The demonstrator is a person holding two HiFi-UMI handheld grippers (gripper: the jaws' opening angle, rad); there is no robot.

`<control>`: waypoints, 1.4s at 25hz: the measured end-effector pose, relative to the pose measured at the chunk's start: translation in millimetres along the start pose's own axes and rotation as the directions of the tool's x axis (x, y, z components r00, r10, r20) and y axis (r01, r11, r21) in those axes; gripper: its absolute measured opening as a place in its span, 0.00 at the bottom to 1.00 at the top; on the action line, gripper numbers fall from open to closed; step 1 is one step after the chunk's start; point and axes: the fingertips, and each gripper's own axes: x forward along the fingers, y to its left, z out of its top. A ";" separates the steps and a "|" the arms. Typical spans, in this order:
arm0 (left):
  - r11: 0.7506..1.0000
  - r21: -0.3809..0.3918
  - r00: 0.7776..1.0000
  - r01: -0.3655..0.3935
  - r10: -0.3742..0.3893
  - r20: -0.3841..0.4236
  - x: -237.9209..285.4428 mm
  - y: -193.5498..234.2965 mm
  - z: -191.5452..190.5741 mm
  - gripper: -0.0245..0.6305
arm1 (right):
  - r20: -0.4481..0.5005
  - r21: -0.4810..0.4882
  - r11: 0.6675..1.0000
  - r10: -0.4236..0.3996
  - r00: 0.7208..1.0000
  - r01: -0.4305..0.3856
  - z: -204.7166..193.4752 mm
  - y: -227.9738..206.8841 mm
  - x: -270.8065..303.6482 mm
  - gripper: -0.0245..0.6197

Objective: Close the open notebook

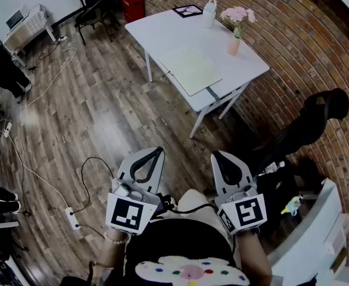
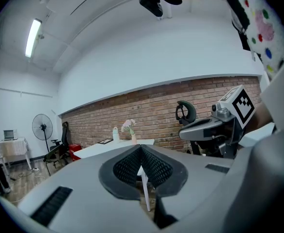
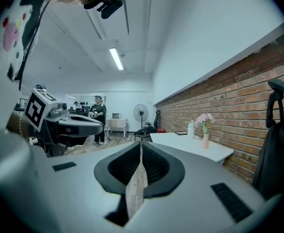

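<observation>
- Head view has the left gripper (image 1: 152,155) and the right gripper (image 1: 223,157) low in frame, close to the person's body. Both are clenched with nothing between the jaws, and each gripper's own view shows the pads meeting on empty air.
- The target is the open cream-paged notebook (image 1: 189,70). It lies flat on the white rectangular table (image 1: 162,31), along the near long edge and toward the near corner, well apart from both grippers.
- The step in hand, by my reading, is the approach: cross the brown wood-plank floor (image 1: 103,118) and part one gripper's jaws before arriving.
- To do it well, come in at the near edge and slip a jaw under the outer edge of one half. Swing that half over the spine and lay it down rather than dropping it.
- The other gripper, kept closed, could pin the opposite half. The book sits close to the edge and might slide off.
- The floor between the person and the table looks open. A black office chair (image 1: 317,115) stands to the right by the red brick wall (image 1: 293,34), so the right elbow needs care.
- The peach vase of pink flowers (image 1: 234,43) and the white bottle (image 1: 209,14) stand toward the table's wall-side edge, well apart from the notebook. The swinging half should clear them.
- A white power strip with black cable (image 1: 72,217) lies on the floor to the left, a likely trip hazard.
</observation>
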 end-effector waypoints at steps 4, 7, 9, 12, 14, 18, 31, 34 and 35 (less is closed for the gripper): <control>1.000 0.002 1.000 -0.002 0.002 0.004 -0.9 5.2 -1.2 0.06 | -0.013 -0.019 1.000 -0.008 1.000 0.007 -2.8 3.5 2.4 0.10; 1.000 0.005 1.000 -0.006 0.006 0.007 1.5 9.8 -1.0 0.06 | -0.017 -0.052 0.999 -0.011 1.000 0.011 -1.1 2.6 9.0 0.10; 1.000 0.003 1.000 -0.015 0.014 0.004 3.5 13.5 -1.6 0.06 | -0.014 -0.056 0.998 -0.014 1.000 0.013 0.1 0.2 14.9 0.10; 1.000 0.013 1.000 -0.028 0.028 0.005 10.6 22.0 -0.7 0.06 | -0.005 -0.048 0.999 -0.011 1.000 0.011 2.5 -5.3 27.4 0.10; 0.999 0.013 0.999 -0.036 0.036 0.003 16.7 28.4 -1.6 0.06 | -0.001 -0.044 0.999 -0.003 1.000 0.003 3.9 -9.0 37.8 0.10; 0.998 0.006 0.998 -0.056 0.056 -0.012 34.1 42.9 -6.4 0.06 | 0.004 -0.043 0.999 0.012 1.000 -0.012 7.0 -21.0 60.5 0.10; 0.996 0.027 0.996 -0.082 0.083 -0.043 123.9 86.6 -1.7 0.06 | -0.010 -0.049 0.998 0.027 1.000 -0.027 13.5 -91.4 141.1 0.10; 0.995 0.022 0.994 -0.094 0.095 -0.048 142.7 97.1 0.0 0.06 | -0.018 -0.049 0.998 0.034 0.999 -0.035 15.4 -107.7 158.9 0.10; 0.995 0.019 0.994 -0.098 0.099 -0.050 148.2 100.6 0.2 0.06 | -0.020 -0.050 0.998 0.037 0.999 -0.038 16.4 -112.2 164.8 0.10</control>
